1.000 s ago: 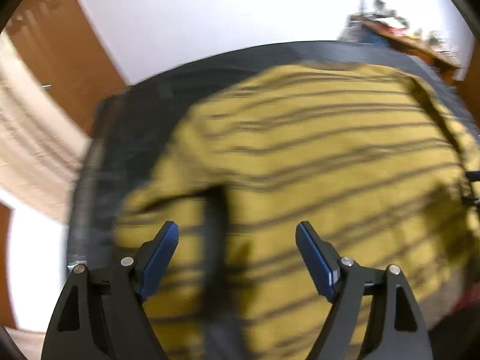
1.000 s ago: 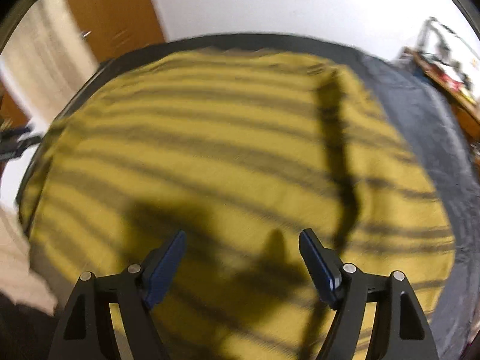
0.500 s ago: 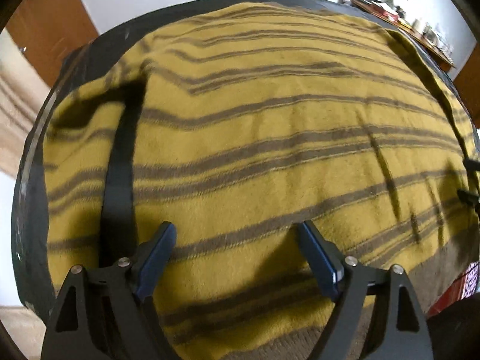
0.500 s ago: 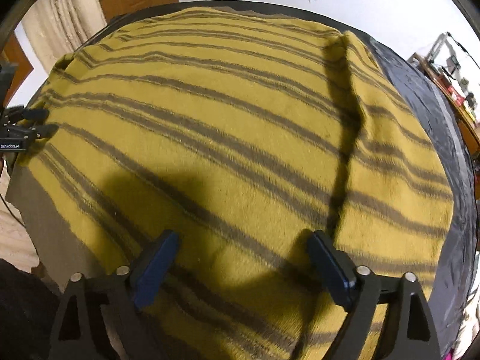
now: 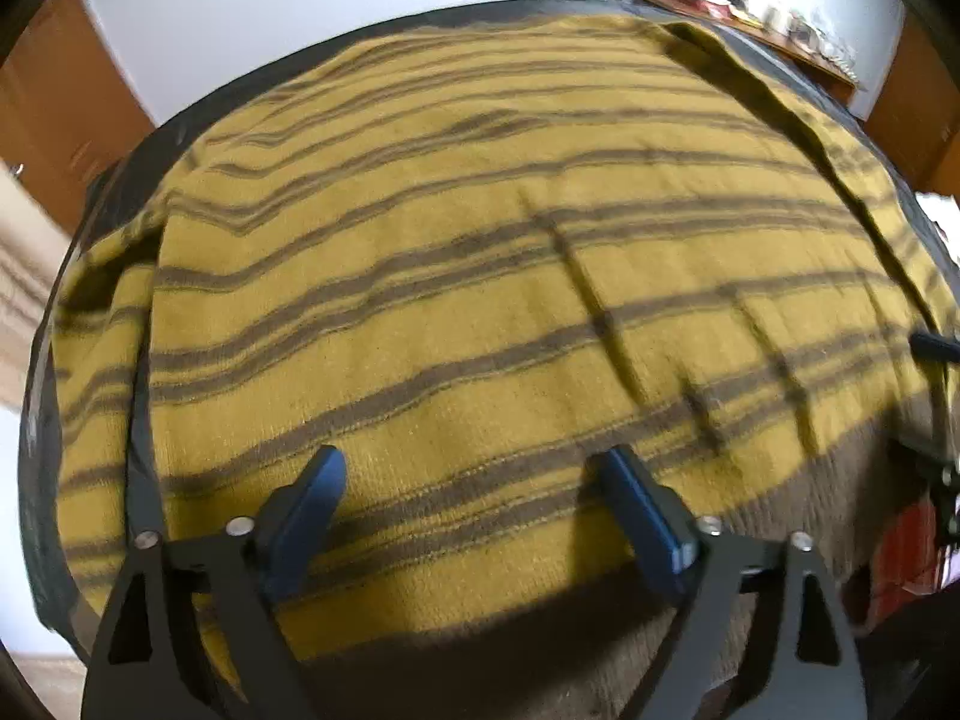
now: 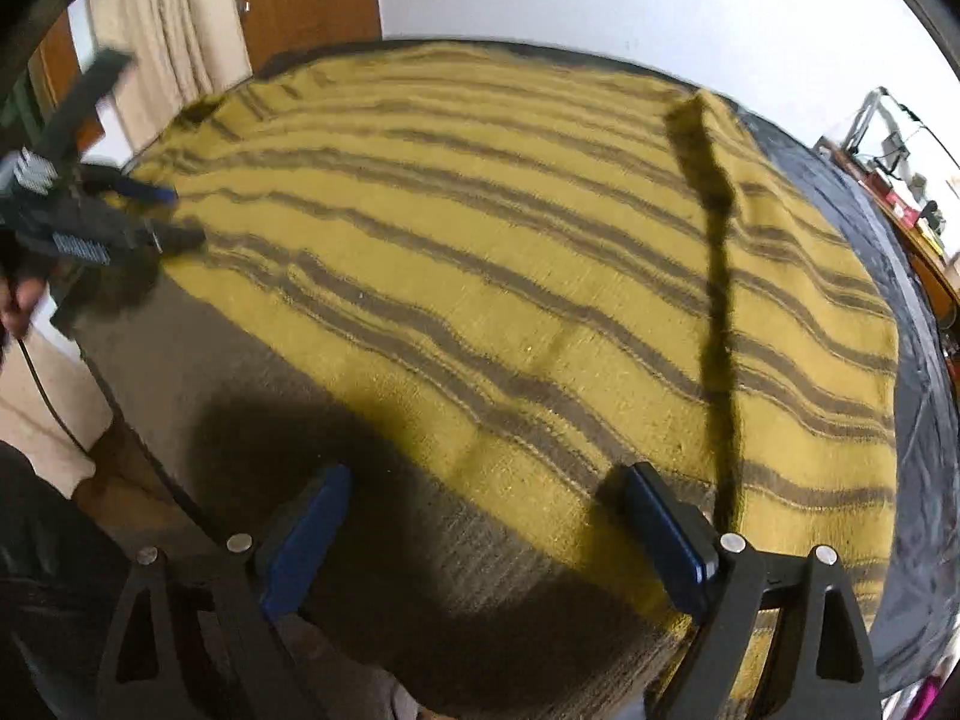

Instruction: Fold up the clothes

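At the bottom of each wrist view we see a pair of blue-padded jaws standing wide with nothing between them. The left gripper (image 5: 468, 516) has jaws that are opening at this moment; the right gripper (image 6: 486, 534) holds its jaws wide apart. Both point steeply down at the striped sweater (image 5: 480, 276), a mustard-yellow knit with grey-brown stripes that lies spread flat over the dark table (image 5: 120, 192) and fills most of both frames.

The brown hem band (image 6: 252, 396) runs along the lower edge of the pictures, just under the pads. We judge that the grippers are placed over this hem, one toward each side, to take it at two points and lift it for a fold. The pads seem not to press the cloth yet. A dark crease (image 6: 717, 300) runs down the right part of the right wrist view, probably where a sleeve is folded in.
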Action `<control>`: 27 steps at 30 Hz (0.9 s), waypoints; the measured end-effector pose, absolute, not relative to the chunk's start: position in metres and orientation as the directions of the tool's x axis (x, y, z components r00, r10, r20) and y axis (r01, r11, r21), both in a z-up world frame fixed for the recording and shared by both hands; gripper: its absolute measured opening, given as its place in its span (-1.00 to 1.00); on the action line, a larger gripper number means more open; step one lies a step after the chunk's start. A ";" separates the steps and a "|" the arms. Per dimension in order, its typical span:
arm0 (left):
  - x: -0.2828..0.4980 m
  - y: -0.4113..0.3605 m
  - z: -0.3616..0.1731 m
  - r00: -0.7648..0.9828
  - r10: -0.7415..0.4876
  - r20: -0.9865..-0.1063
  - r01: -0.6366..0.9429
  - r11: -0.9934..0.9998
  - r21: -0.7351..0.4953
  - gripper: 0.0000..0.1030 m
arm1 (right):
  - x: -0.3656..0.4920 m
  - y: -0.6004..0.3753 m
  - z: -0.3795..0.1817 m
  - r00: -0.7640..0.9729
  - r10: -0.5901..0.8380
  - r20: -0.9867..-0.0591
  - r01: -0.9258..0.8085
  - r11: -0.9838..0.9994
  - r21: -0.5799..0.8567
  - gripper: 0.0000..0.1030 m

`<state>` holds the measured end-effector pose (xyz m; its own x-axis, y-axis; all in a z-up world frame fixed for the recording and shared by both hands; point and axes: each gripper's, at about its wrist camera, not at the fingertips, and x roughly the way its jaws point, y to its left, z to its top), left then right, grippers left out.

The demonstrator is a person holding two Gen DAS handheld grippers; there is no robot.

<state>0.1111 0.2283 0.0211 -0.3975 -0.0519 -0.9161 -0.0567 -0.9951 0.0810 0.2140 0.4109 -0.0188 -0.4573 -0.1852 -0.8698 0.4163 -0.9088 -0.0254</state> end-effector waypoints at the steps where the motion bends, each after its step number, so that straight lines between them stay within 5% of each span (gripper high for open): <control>1: 0.110 0.224 0.021 -0.391 -0.036 -0.920 -0.028 -0.998 0.051 0.82 | 0.214 0.413 -0.019 -0.465 -0.185 -0.866 0.414 -0.910 -0.028 0.83; 13: 0.107 0.253 0.044 -0.367 -0.009 -0.930 -0.079 -0.996 0.041 0.85 | 0.273 0.476 0.009 -0.524 -0.058 -0.850 0.222 -0.973 -0.071 0.83; 16: 0.117 0.282 0.055 -0.380 0.018 -0.925 -0.141 -0.989 0.039 0.85 | 0.298 0.509 0.011 -0.519 0.041 -0.854 0.143 -0.981 -0.134 0.59; 27: 0.098 0.303 0.054 -0.367 0.038 -0.930 -0.207 -0.978 0.042 0.85 | 0.325 0.507 -0.018 -0.573 0.207 -0.793 0.257 -0.873 -0.414 0.58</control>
